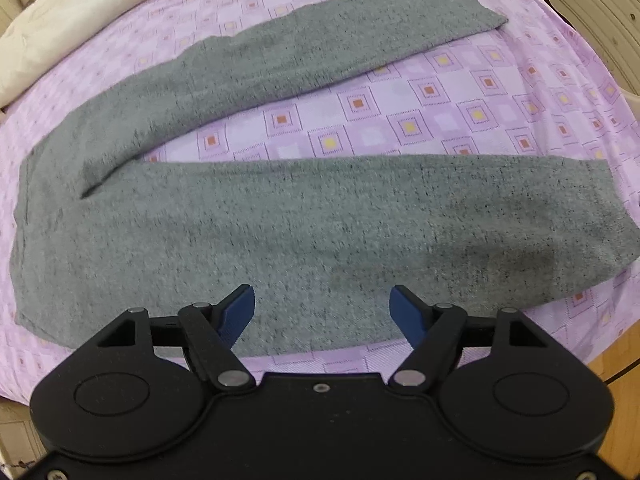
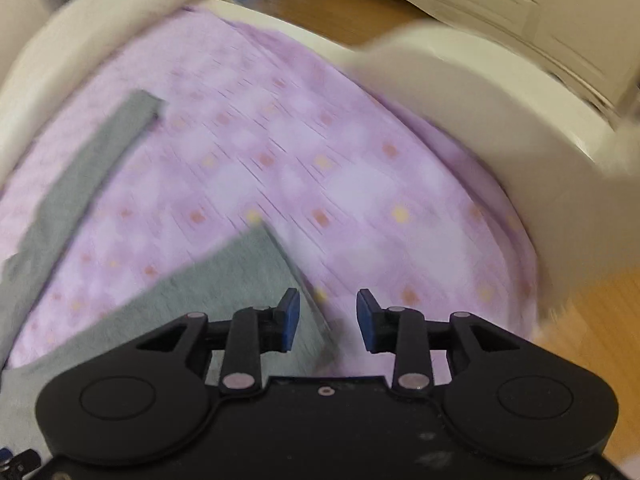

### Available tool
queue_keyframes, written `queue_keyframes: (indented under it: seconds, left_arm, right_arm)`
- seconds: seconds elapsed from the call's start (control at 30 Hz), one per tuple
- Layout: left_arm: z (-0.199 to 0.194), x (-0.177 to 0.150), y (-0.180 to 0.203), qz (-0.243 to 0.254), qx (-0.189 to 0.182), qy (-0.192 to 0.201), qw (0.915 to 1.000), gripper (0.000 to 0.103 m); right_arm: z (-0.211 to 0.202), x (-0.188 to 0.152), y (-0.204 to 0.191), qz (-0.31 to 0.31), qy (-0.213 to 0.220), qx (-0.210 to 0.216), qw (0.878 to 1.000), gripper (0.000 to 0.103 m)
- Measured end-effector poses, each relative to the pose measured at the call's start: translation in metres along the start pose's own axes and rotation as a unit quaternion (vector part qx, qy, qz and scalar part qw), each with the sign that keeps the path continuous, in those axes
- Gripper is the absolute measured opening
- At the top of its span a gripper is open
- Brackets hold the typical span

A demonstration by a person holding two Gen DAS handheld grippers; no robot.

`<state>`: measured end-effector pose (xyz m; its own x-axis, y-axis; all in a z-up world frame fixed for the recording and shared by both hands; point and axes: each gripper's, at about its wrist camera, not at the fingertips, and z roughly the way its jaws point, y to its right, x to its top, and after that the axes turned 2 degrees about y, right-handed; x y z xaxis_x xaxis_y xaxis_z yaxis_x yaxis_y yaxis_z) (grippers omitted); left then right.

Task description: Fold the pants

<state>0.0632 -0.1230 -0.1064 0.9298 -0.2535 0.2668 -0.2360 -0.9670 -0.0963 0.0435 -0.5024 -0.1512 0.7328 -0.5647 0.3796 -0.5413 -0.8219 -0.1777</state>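
Grey pants [image 1: 280, 232] lie flat on a purple patterned bedsheet [image 1: 440, 100], waist at the left and both legs spread towards the right. The far leg [image 1: 340, 36] angles away from the near one. My left gripper [image 1: 322, 296] hovers open over the near leg's lower edge, with nothing between its blue pads. The right wrist view is blurred. There my right gripper [image 2: 328, 300] hangs open over the cuff corner of the near leg [image 2: 240, 280], its pads apart and gripping nothing. The far leg's cuff [image 2: 136, 116] lies to the upper left.
A cream blanket [image 1: 80, 0] is bunched along the bed's far left side. A cream footboard [image 2: 520, 140] curves around the bed's end on the right. Wooden floor [image 2: 600, 320] shows beyond the mattress edge. Bare sheet [image 2: 320, 160] lies between the two legs.
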Motion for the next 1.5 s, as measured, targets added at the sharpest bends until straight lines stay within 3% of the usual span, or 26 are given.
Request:
queue_keyframes:
  seconds: [0.07, 0.17, 0.3, 0.37, 0.4, 0.47, 0.57, 0.67, 0.77, 0.83, 0.9, 1.03, 1.13, 1.33, 1.5]
  left_arm:
    - [0.0, 0.0, 0.002, 0.001, 0.0, 0.001, 1.0, 0.076]
    - [-0.003, 0.0, 0.003, -0.001, 0.003, 0.008, 1.0, 0.076]
    - [-0.006, -0.001, -0.003, -0.016, 0.01, 0.012, 0.9997, 0.076]
    - [-0.005, -0.002, -0.007, -0.029, 0.013, 0.009, 0.9995, 0.076]
    - [-0.004, -0.002, -0.009, -0.034, 0.014, 0.007, 0.9993, 0.076]
    - [-0.003, -0.002, -0.011, -0.041, 0.017, 0.008, 0.999, 0.076]
    - [0.001, 0.001, -0.01, -0.045, 0.02, 0.012, 0.9987, 0.076]
    - [0.008, 0.005, -0.006, -0.039, 0.021, 0.011, 0.9989, 0.076]
    - [0.014, 0.01, 0.001, -0.02, 0.024, 0.012, 0.9994, 0.075]
    - [0.015, 0.011, 0.005, -0.008, 0.026, 0.017, 0.9995, 0.075]
    - [0.017, 0.012, 0.007, 0.001, 0.024, 0.017, 0.9996, 0.075]
    - [0.034, 0.012, 0.015, 0.023, 0.032, 0.009, 0.9992, 0.075]
    - [0.051, 0.012, 0.022, 0.039, 0.041, 0.0, 0.9984, 0.075]
    - [0.089, 0.016, 0.024, 0.053, 0.058, -0.043, 0.996, 0.073]
    - [0.103, 0.03, 0.007, -0.011, 0.038, -0.073, 0.9965, 0.076]
  right_arm:
    - [0.019, 0.013, -0.004, -0.028, -0.015, 0.03, 0.999, 0.035]
    - [0.052, 0.022, -0.008, -0.06, -0.032, 0.027, 0.997, 0.035]
    - [0.068, 0.028, -0.007, -0.06, -0.06, 0.071, 0.994, 0.037]
    - [0.068, 0.024, -0.015, -0.078, -0.066, 0.073, 0.992, 0.024]
    - [0.069, 0.026, -0.02, -0.086, -0.069, 0.076, 0.991, 0.005]
    - [0.066, 0.034, -0.029, -0.085, -0.057, 0.084, 0.991, 0.003]
    - [0.073, 0.055, -0.044, -0.093, -0.035, 0.076, 0.992, 0.003]
    - [0.102, 0.066, -0.055, -0.107, -0.058, 0.058, 0.991, 0.005]
    - [0.098, 0.068, -0.052, -0.108, -0.064, 0.056, 0.99, 0.009]
    - [0.077, 0.065, -0.04, -0.08, -0.033, 0.047, 0.995, 0.034]
    - [0.05, 0.053, -0.021, -0.056, -0.008, 0.049, 0.997, 0.034]
    - [0.016, 0.016, 0.022, -0.006, -0.019, 0.055, 0.998, 0.034]
    - [0.012, -0.015, 0.037, 0.005, -0.046, 0.049, 0.998, 0.034]
    - [0.027, -0.039, 0.032, 0.047, -0.052, 0.074, 0.995, 0.034]
    - [0.048, -0.026, 0.007, 0.048, -0.043, 0.087, 0.994, 0.034]
